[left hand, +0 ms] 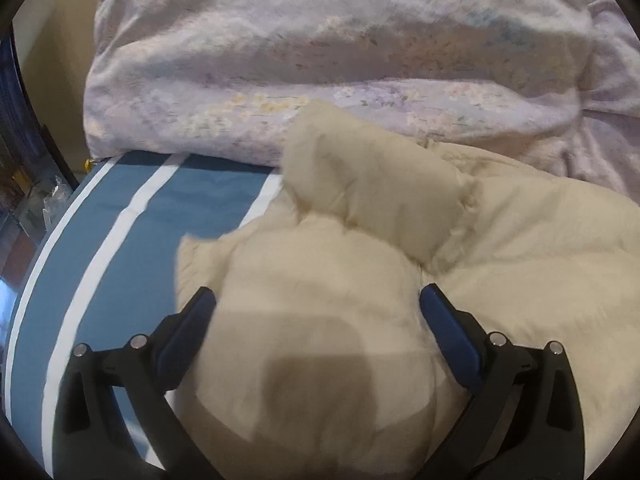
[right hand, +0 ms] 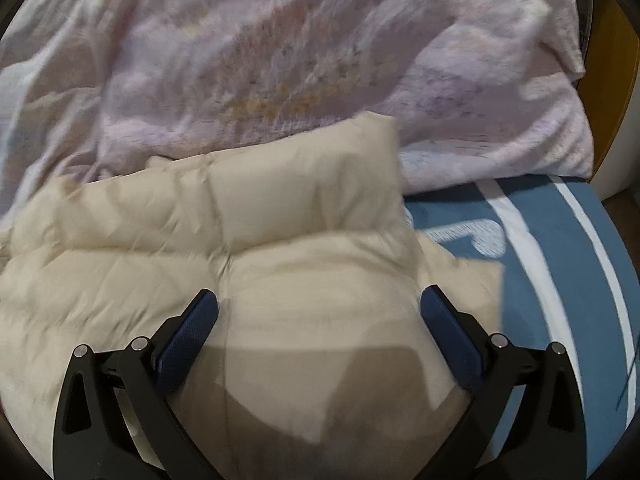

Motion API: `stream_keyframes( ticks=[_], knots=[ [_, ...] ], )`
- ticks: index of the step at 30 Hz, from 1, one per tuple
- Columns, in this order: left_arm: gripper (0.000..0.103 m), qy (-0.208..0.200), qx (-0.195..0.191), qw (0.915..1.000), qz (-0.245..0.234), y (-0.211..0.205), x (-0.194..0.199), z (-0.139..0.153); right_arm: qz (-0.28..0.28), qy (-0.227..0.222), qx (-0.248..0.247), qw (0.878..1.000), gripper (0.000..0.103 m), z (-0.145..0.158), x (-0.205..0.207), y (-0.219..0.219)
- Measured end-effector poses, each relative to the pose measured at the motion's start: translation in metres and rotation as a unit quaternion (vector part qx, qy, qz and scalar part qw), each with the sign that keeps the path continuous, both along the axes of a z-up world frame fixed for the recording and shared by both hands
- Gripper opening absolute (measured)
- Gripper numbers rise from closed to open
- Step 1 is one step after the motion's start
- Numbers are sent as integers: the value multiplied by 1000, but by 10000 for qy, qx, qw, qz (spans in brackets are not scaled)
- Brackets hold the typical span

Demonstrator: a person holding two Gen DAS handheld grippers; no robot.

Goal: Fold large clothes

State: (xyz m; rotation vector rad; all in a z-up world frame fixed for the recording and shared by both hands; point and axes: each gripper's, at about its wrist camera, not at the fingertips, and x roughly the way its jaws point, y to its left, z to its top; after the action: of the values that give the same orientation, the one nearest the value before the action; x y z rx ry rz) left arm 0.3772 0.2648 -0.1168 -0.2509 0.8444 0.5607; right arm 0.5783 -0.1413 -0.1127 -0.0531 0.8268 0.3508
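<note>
The cream puffer jacket [left hand: 320, 320] lay bunched on the blue striped sheet [left hand: 132, 216], a padded flap [left hand: 372, 184] turned over toward twelve o'clock; by the look of it, folding had barely begun and most remained. The left gripper [left hand: 318, 300] stood wide over the jacket's left edge, the right gripper [right hand: 319, 300] wide over its right edge, neither clamping fabric. A lilac floral quilt [right hand: 280, 60] was heaped at twelve o'clock. No containers showed.
</note>
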Motion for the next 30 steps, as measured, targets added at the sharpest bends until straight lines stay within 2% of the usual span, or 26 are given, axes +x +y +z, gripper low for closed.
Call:
stream_keyframes(
  ticks=[4,8,12,15,18,20,22,24,25,26,28,30],
  knots=[
    [101,-272,-329,9990,-114,-1,-53,15,-251,-2,221,9994,102,16,-33,-44],
    [101,-489,-529,9973,-151,0,-95,24,-324,415,590,9969,102,8,-52,-83],
    [101,-363,-679,9970,-93,0,-116,14,-171,786,919,9925,102,-10,-64,-92],
    [100,-344,-1076,9936,-65,1,-130,2,-90,917,979,9909,96,-20,-75,-95],
    [92,-371,-1415,9892,-44,2,-136,-4,22,1068,1150,9876,84,-25,-80,-99],
    [83,-418,-1699,9846,-44,3,-140,-9,93,1039,1200,9873,77,-25,-86,-98],
    [77,-501,-1842,9816,14,3,-142,-11,136,1022,1213,9872,69,-25,-90,-96],
    [65,-613,-2031,9772,1,1,-143,-11,141,1021,1266,9866,61,-27,-94,-97],
    [55,-692,-2230,9724,-31,0,-144,-13,152,1081,1401,9841,53,-28,-95,-98],
    [49,-737,-2372,9687,-34,-1,-144,-14,162,1197,1612,9795,45,-30,-95,-102],
    [41,-784,-2417,9672,2,-5,-145,-15,152,1340,1936,9718,36,-34,-95,-107],
    [31,-846,-2428,9664,-6,-8,-146,-14,166,1351,2055,9691,32,-33,-97,-110]
  ],
)
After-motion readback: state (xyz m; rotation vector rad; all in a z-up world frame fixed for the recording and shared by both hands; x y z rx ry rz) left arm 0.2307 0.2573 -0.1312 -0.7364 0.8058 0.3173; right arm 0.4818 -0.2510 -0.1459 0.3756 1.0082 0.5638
